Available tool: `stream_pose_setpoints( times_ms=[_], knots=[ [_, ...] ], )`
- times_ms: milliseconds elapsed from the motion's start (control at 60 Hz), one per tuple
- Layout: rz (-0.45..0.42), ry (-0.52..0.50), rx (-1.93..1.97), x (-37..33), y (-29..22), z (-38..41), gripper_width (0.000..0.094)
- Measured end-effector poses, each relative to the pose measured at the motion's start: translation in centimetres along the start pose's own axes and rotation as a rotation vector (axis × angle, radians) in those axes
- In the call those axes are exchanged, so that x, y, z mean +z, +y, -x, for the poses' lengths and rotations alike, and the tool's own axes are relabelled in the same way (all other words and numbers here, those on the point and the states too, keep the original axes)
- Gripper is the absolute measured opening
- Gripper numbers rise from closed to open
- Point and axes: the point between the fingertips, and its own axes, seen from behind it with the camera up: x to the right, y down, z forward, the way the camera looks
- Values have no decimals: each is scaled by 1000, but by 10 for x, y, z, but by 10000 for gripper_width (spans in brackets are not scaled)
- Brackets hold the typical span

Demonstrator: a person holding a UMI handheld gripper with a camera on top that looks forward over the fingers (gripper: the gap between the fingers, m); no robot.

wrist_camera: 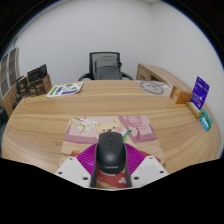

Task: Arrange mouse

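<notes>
Black Lenovo mouse point(110, 150) pinched in the tongs point(110, 168), both purple pads point(88, 158) pressed against its flanks, logo end pointing away from the camera. Beneath and just ahead, a pictured mouse mat point(128, 128) lying flat on the pale wooden bench point(60, 115), the mouse sitting over its near edge; cannot tell whether resting on the mat or lifted slightly off it. Beyond the mat, bare wood stretching to the far side, where a black office chair point(105, 65) stands tucked against the bench by a white wall. Off toward the left end, a green-and-white leaflet point(63, 89) lying flat, with upright boxes or books point(33, 82) behind it, contents not readable. Toward the right end, a purple box point(200, 92) standing upright, a small teal item point(205, 120) nearer the edge, and a coiled cable or ring point(152, 87) lying farther back.
</notes>
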Motion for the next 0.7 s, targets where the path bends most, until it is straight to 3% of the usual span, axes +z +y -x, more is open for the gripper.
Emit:
stream_pose_setpoints(
  times_ms=[133,200,217,433,700],
  knots=[
    [-7,-9,15,2,3,0,529],
    [-10,32,14,1,1,-10,840],
    [-15,49,10,1,0,-15,881],
    [-5,57,-15,-37,-10,-18,868],
    [1,26,-23,-173,-21,-2,869]
  ],
)
